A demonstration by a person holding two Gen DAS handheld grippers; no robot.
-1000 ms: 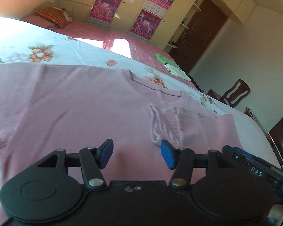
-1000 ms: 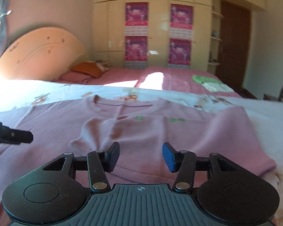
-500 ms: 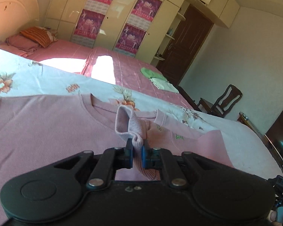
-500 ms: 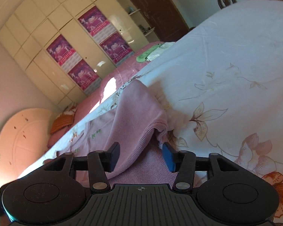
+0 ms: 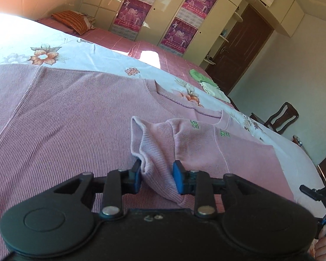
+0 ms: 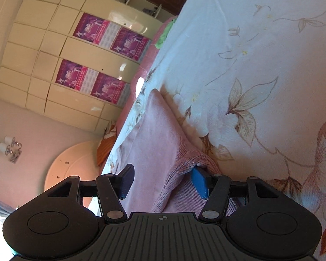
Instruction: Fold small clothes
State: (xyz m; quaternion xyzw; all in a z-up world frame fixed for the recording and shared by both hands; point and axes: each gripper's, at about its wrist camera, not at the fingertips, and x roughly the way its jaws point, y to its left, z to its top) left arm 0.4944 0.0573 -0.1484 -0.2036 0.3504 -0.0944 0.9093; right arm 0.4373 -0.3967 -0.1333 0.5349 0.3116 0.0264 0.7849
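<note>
A pink ribbed sweater point(image 5: 76, 117) lies flat on the floral bedsheet point(image 5: 60, 50). Its right sleeve point(image 5: 158, 143) is folded over the chest, cuff toward the collar. My left gripper point(image 5: 157, 175) is open, its blue pads either side of the sleeve fabric, which lies slack between them. In the right wrist view, rolled sideways, my right gripper point(image 6: 163, 179) is open around the sweater's side edge point(image 6: 160, 139), with one blue pad point(image 6: 198, 181) tucked under the fabric fold.
The white floral sheet point(image 6: 260, 76) spreads beyond the sweater. A green and white pile of clothes point(image 5: 206, 84) lies on the pink bed behind. A wardrobe with posters point(image 5: 178, 30), a dark door point(image 5: 239, 50) and a wooden chair point(image 5: 280, 117) stand beyond.
My left gripper was shut on the sleeve cuff and lifting it; now its jaws are apart and the sleeve lies on the chest. My right gripper has rolled further and slid along the sweater's edge.
</note>
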